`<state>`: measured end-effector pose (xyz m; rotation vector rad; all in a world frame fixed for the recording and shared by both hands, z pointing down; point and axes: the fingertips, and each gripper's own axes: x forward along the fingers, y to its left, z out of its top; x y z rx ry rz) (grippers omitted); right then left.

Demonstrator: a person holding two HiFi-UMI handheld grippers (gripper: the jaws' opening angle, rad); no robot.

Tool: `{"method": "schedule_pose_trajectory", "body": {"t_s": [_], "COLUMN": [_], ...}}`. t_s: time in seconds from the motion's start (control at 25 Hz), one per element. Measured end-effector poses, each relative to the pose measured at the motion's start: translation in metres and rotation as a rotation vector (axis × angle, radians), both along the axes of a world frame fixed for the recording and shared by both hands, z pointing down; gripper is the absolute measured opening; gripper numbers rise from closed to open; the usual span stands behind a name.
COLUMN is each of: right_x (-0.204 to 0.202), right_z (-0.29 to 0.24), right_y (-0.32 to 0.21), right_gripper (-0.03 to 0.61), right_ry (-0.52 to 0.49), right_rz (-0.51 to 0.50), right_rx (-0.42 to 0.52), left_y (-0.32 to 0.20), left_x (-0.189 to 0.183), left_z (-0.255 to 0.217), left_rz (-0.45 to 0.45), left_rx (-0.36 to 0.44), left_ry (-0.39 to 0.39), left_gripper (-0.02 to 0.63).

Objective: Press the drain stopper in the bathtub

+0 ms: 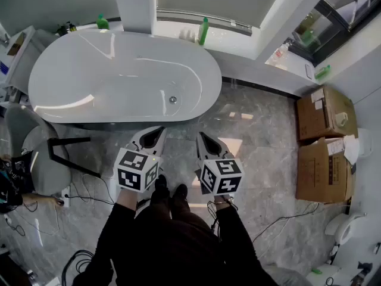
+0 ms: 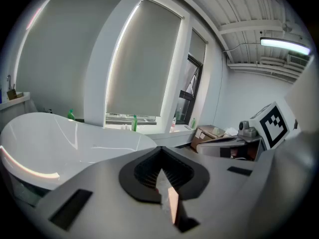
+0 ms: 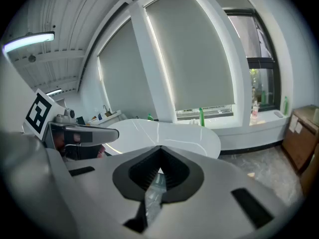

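The white oval bathtub (image 1: 77,88) stands on the marble floor ahead of me. Its round metal drain stopper (image 1: 172,99) sits in the tub floor near the right end. My left gripper (image 1: 159,130) and right gripper (image 1: 201,137) are held side by side above the floor, short of the tub's near rim. Both point toward it, with jaws closed to a point and nothing between them. The left gripper view shows the tub (image 2: 60,138) at the left, past the shut jaws (image 2: 160,154). In the right gripper view the tub (image 3: 169,133) lies beyond the shut jaws (image 3: 159,152).
Green bottles (image 1: 204,31) stand on the window ledge behind the tub. Two cardboard boxes (image 1: 324,142) are stacked along the right wall, with a toilet (image 1: 345,225) nearer. A chair (image 1: 38,154) and cables (image 1: 89,189) lie at the left. My legs and shoes (image 1: 169,192) show below.
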<state>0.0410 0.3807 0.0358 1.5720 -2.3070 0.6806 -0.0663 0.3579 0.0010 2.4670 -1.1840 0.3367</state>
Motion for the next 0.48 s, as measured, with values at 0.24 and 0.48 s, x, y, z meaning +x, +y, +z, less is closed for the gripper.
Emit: {"method": "schedule_pose_trajectory", "body": {"t_s": [0.24,0.48], "right_x": [-0.0024,-0.0046], "right_z": [0.0035,0.0082], "right_y": [-0.0031,-0.0045], "right_gripper": [0.002,0.002], "right_ry": [0.007,0.012], "right_rz": [0.000,0.005], "right_rx": [-0.010,-0.025], "left_y": [-0.0019,-0.0045], "left_x": [-0.0041,-0.0100], "left_z": [0.0019,0.0051], "left_rz": [0.000,-0.002], "left_rx": [-0.004,-0.014], "left_ry": [-0.002,0.000], "left_gripper": [0.008,0.008]}}
